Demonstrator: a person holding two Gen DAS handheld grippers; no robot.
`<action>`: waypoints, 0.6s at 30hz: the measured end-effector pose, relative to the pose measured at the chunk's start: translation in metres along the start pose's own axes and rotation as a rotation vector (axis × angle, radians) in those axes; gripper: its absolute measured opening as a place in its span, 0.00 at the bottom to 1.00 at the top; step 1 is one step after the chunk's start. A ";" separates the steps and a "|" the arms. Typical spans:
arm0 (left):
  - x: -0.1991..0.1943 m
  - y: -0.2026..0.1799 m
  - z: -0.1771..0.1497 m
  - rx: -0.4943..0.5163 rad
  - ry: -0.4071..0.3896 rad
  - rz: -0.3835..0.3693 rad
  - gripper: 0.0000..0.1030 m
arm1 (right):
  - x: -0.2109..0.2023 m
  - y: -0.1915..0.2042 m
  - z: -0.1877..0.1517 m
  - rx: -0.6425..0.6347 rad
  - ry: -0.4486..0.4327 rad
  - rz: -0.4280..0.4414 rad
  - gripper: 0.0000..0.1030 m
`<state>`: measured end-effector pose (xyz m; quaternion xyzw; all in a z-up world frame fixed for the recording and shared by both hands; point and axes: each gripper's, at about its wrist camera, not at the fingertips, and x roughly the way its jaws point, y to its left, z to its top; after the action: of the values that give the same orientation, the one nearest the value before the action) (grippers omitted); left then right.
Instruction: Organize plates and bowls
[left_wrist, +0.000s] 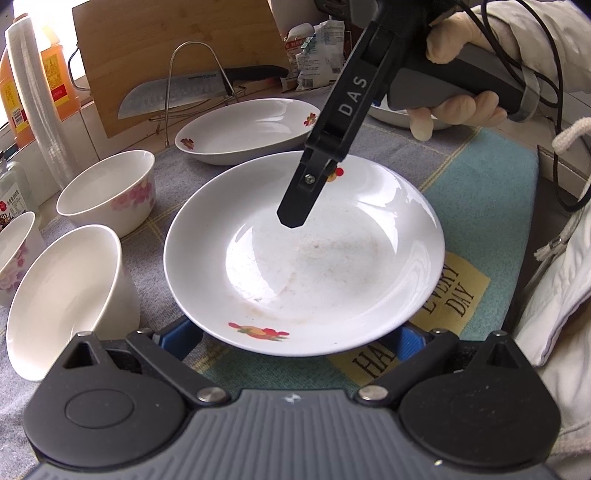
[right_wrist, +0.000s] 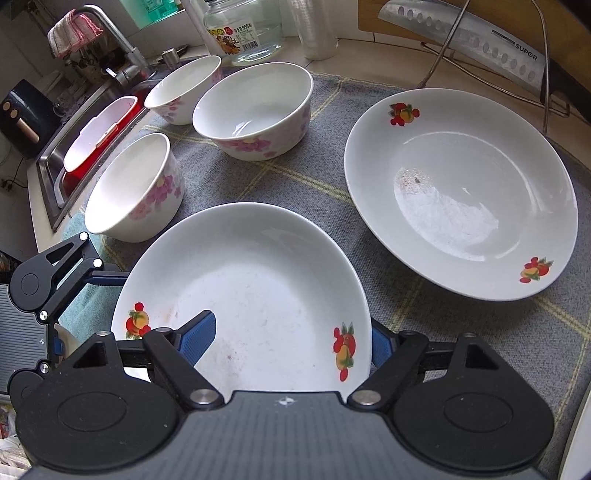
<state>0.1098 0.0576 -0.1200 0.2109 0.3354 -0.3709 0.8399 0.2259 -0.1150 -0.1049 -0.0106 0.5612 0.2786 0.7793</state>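
Currently my right gripper (right_wrist: 291, 341) straddles the near plate's (right_wrist: 255, 280) rim, unclosed; second plate (right_wrist: 461, 192) lies far-right; left gripper (left_wrist: 295, 332) likewise open.

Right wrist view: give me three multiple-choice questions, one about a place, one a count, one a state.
1. Where do the bowls stand?
A) between the sink and the plates
B) stacked on a plate
C) inside the sink

2. How many pink-flowered bowls are there?
A) two
B) three
C) five

3. How is the right gripper?
A) shut on a bowl
B) open, astride the near plate rim
C) shut, far from any plate

Answers: 1 A, they sit on the cloth left of the plates, beside the sink. 2 B, three show. 3 B, one blue pad lies inside the rim and the other outside.
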 end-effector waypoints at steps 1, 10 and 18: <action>0.000 0.000 0.000 0.000 0.001 -0.001 0.99 | 0.000 0.000 0.000 -0.002 0.001 0.001 0.85; 0.002 0.005 0.001 0.002 0.008 -0.035 0.99 | 0.000 0.001 0.000 -0.020 0.006 -0.002 0.85; 0.002 0.010 0.004 -0.004 0.017 -0.071 0.98 | 0.000 0.002 -0.001 -0.031 0.001 -0.001 0.85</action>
<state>0.1195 0.0606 -0.1177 0.2006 0.3507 -0.3980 0.8237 0.2239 -0.1138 -0.1048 -0.0233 0.5573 0.2869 0.7788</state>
